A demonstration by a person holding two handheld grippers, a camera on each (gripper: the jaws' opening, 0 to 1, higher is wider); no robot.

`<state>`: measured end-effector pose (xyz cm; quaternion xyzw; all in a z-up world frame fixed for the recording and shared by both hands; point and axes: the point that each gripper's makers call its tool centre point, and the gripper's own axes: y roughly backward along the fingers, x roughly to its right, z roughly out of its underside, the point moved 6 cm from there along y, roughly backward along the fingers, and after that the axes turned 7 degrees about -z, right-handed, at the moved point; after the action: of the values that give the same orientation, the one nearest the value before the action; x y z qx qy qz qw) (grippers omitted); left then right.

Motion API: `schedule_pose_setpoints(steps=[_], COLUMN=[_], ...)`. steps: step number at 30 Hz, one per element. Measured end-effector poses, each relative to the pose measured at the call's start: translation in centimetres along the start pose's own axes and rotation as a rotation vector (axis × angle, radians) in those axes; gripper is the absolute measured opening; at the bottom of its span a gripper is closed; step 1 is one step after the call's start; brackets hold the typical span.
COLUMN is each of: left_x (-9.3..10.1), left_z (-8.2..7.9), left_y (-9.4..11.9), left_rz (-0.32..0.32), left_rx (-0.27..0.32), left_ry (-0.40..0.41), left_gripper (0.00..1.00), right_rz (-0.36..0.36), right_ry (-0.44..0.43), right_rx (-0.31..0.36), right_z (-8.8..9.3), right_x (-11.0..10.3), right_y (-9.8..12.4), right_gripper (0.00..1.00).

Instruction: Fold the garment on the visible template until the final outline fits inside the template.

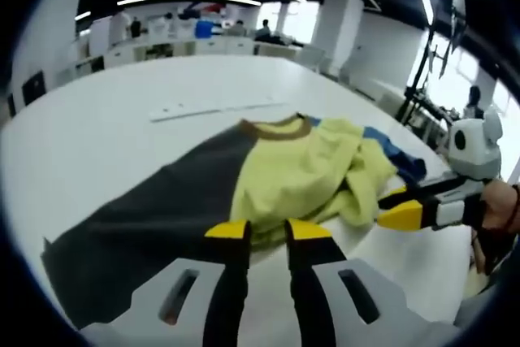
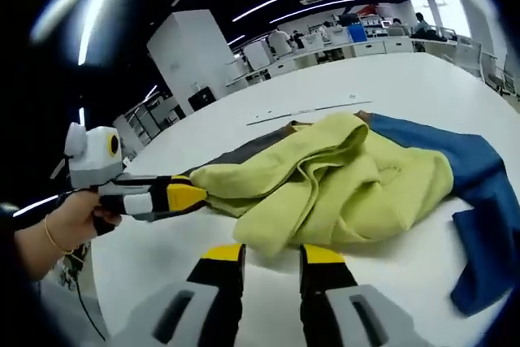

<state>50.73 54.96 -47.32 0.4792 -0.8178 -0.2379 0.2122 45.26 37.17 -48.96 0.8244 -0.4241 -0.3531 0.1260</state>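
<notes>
A garment lies bunched on the white table (image 1: 97, 127): yellow-green body (image 1: 301, 172) (image 2: 341, 184), brown collar (image 1: 280, 127), dark grey part (image 1: 138, 217) spread flat, blue part (image 2: 463, 168) on the other side. My left gripper (image 1: 266, 232) stands open, its tips at the yellow-green hem where it meets the grey cloth. From the side, the left gripper (image 2: 183, 194) points into the yellow fold. My right gripper (image 2: 273, 256) stands open just short of the yellow edge. It reaches in as the right gripper (image 1: 400, 207), tips against the crumpled fold.
A thin pale strip (image 1: 215, 109) (image 2: 309, 111) lies on the table beyond the garment. A person's hand (image 2: 57, 233) holds the left gripper. Desks, partitions and people stand far behind (image 1: 195, 30). A tripod stand (image 1: 422, 71) is off the table's side.
</notes>
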Motion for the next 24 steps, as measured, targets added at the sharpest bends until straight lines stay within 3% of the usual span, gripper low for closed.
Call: schedule_pose_setpoints(steps=[5,11,24], left_x=[0.1,0.0,0.5], left_z=[0.4,0.2,-0.5], left_y=[0.0,0.4,2.1], left_rz=[0.0,0.007,0.006], left_rx=[-0.014,0.001,0.01], left_ry=[0.018,0.02,-0.052], left_gripper=[0.09,0.01,0.01], right_rz=[0.001,0.002,0.006], right_ry=[-0.016,-0.003,0.096], right_rx=[0.002,0.019,0.031], right_z=[0.0,-0.3,-1.2], right_x=[0.1,0.1,-0.1], right_y=[-0.3,0.0,1.9], right_gripper=[0.15,0.01,0.0])
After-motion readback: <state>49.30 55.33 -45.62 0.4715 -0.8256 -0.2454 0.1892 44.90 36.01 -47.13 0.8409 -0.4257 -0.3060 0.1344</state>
